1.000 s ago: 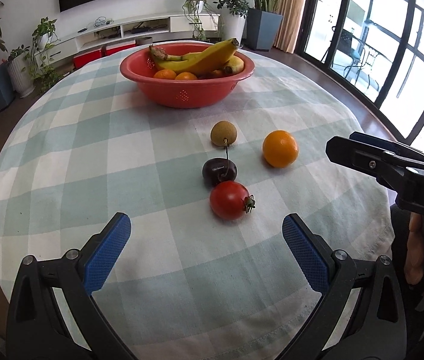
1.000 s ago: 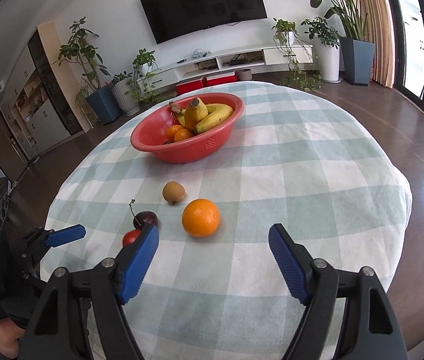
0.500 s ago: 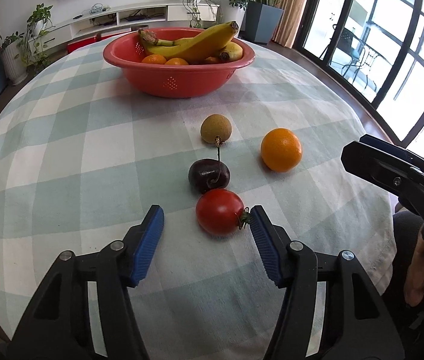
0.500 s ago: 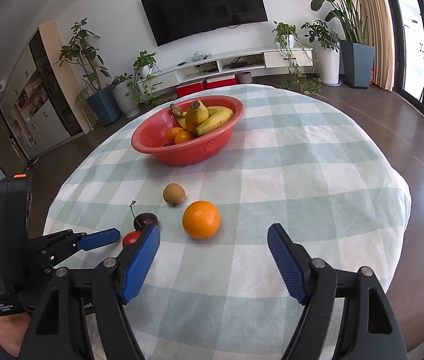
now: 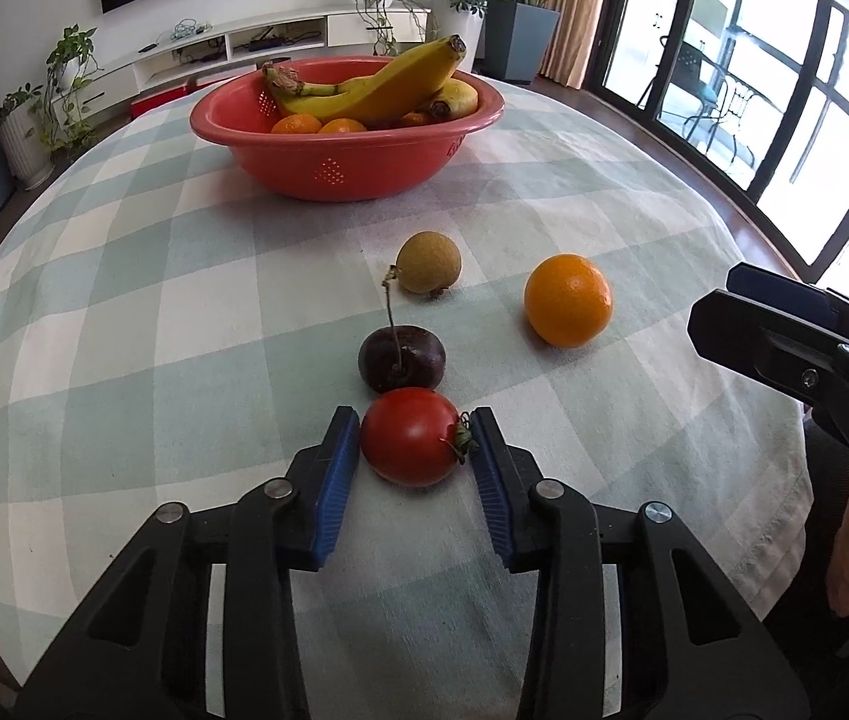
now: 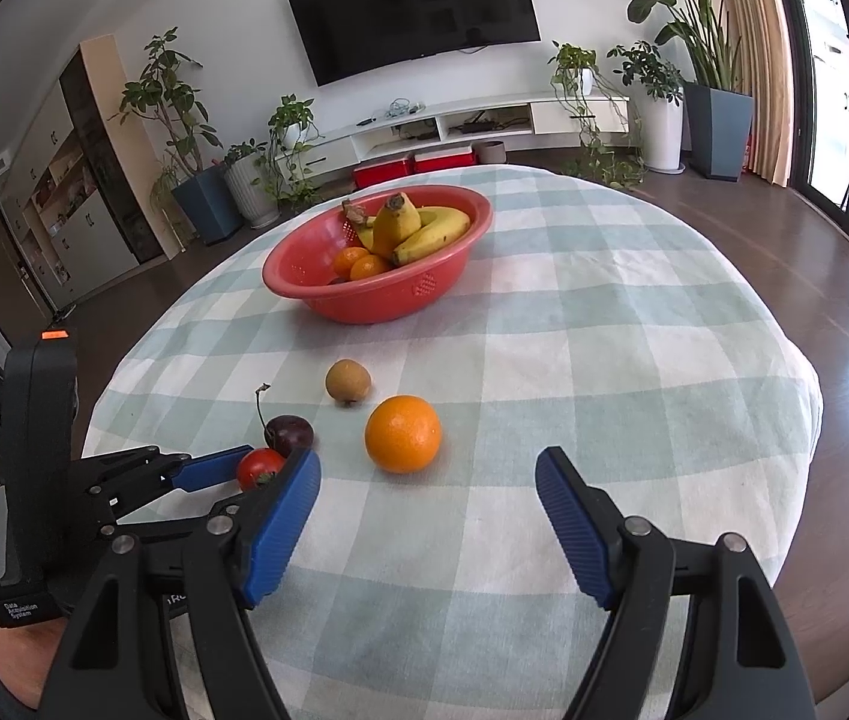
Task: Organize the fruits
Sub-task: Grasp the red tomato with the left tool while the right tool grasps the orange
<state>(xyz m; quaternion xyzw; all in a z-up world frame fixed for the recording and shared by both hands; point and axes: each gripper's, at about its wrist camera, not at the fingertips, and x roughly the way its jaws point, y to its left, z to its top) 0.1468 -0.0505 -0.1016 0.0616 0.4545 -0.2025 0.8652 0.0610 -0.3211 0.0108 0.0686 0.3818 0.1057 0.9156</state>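
Observation:
A red tomato (image 5: 411, 437) lies on the checked tablecloth, between the blue pads of my left gripper (image 5: 415, 441), which touch or nearly touch its sides. Behind it lie a dark cherry (image 5: 401, 359) with a stem, a brown kiwi-like fruit (image 5: 428, 261) and an orange (image 5: 568, 300). A red bowl (image 5: 352, 162) at the back holds bananas (image 5: 382, 93) and small oranges. My right gripper (image 6: 427, 516) is open and empty, just short of the orange (image 6: 403, 433). In the right wrist view the tomato (image 6: 257, 467) shows partly behind my left finger.
The round table (image 6: 634, 324) drops off to wooden floor on the right and front. The right gripper (image 5: 784, 336) shows at the right edge of the left wrist view. Potted plants and a TV shelf stand beyond the table.
My left gripper has moved forward to the tomato and narrowed its jaws around it. My right gripper has barely moved and stays open.

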